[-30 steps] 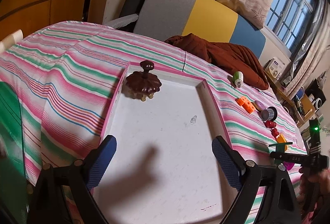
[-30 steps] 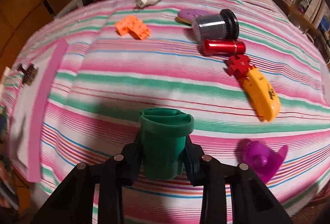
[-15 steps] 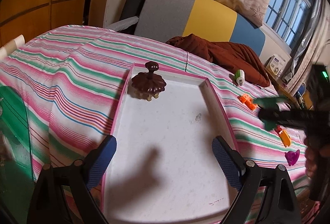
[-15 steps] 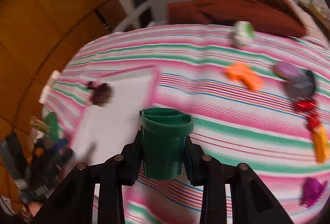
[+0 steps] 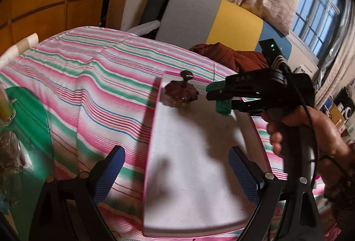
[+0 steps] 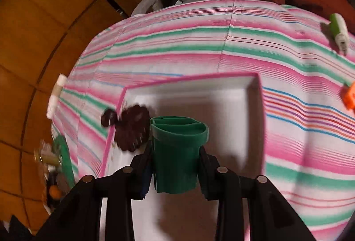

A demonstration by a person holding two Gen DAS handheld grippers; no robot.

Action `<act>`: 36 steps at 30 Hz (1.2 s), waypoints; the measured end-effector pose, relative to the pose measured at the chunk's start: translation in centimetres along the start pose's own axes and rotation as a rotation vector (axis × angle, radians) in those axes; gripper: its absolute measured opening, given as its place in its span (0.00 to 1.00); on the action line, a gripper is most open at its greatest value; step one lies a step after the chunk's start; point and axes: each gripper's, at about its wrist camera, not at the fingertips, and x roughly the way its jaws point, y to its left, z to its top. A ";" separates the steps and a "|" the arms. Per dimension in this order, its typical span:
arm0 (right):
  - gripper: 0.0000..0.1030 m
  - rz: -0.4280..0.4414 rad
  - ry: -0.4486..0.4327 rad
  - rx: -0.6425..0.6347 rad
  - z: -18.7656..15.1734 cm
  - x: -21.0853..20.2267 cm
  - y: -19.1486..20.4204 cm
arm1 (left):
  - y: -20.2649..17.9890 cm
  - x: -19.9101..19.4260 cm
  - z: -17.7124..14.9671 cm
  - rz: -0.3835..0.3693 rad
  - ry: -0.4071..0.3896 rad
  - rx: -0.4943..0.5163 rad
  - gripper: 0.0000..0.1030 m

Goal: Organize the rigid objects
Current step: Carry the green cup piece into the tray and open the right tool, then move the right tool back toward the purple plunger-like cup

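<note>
A white tray with a pink rim (image 5: 153, 130) (image 6: 257, 94) lies on the striped cloth. A dark brown flower-shaped lid with a knob (image 5: 181, 92) (image 6: 132, 130) sits in its far left corner. My right gripper (image 6: 176, 163) (image 5: 216, 96) is shut on a green ribbed cup (image 6: 176, 152) (image 5: 223, 106) and holds it above the tray, just right of the brown lid. A hand grips its handle in the left wrist view. My left gripper (image 5: 175, 174) hangs open over the tray's near end with nothing between its blue pads.
A green-and-white plug-in device (image 6: 338, 31) and an orange brick (image 6: 350, 96) lie on the cloth right of the tray. A brown blanket (image 5: 230, 57) and a grey, yellow and blue headboard (image 5: 213, 19) stand behind. A green object and clutter (image 5: 26, 121) sit at the left.
My right gripper has carried the green cup from the cloth on the right, near the loose objects, leftward to above the tray beside the brown lid. The left gripper shifted slightly and stays open.
</note>
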 end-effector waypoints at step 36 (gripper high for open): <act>0.44 -0.277 -0.184 -0.081 -7.8 -10.0 -4.7 | -4.0 0.3 -1.5 -0.053 0.047 0.070 0.92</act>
